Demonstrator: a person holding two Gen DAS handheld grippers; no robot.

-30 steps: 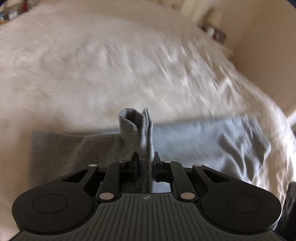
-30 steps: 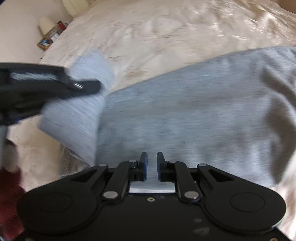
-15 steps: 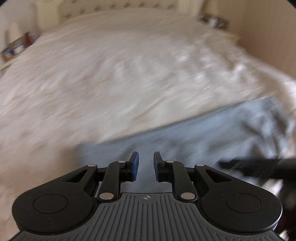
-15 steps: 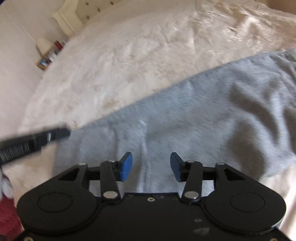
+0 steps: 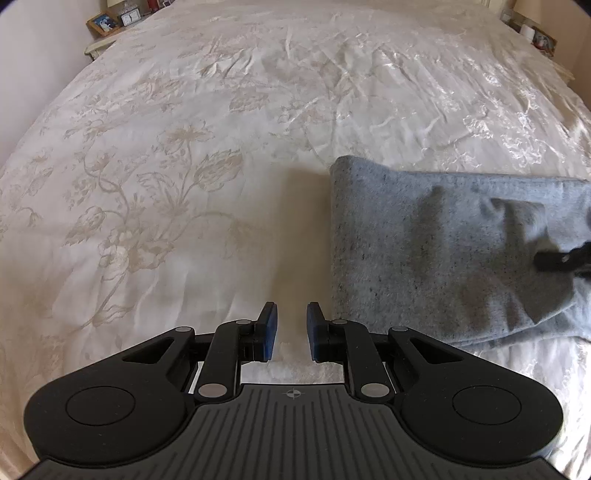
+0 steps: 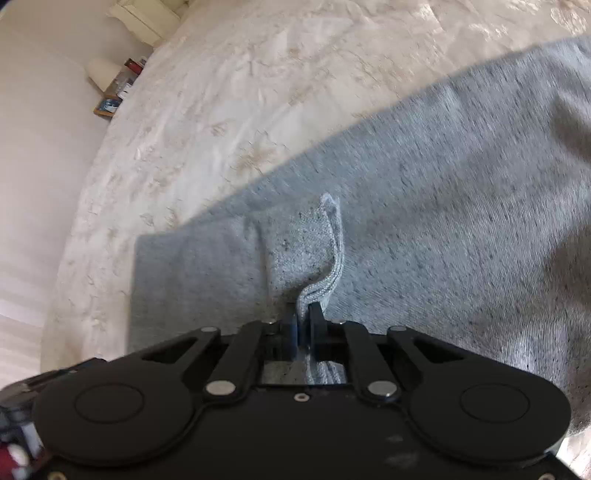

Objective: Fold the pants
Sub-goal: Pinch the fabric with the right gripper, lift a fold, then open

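The grey pants (image 5: 443, 251) were laid flat on the cream floral bedspread (image 5: 221, 147), already doubled into a long band whose squared-off end was seen just beside and ahead of the left gripper (image 5: 289, 330). That gripper was held with its jaws a little apart and nothing between them, over bare bedspread beside the end of the band; it was probably parked there so as to be clear of the cloth. The right gripper (image 6: 303, 325) had just been closing, and its jaws were pressed together on a raised ridge of the pants' near edge (image 6: 325, 258), where a hem-like seam was pinched upward (the layers could not be counted). The hold was judged to be preparation for lifting that edge and carrying it over for the next fold. Ample open bedspread was left beyond the band's far edge and to its left, so a fold in either direction would be unobstructed. Cluttered bedside shelves (image 5: 110, 20) were well apart from the work, near the head of the bed.
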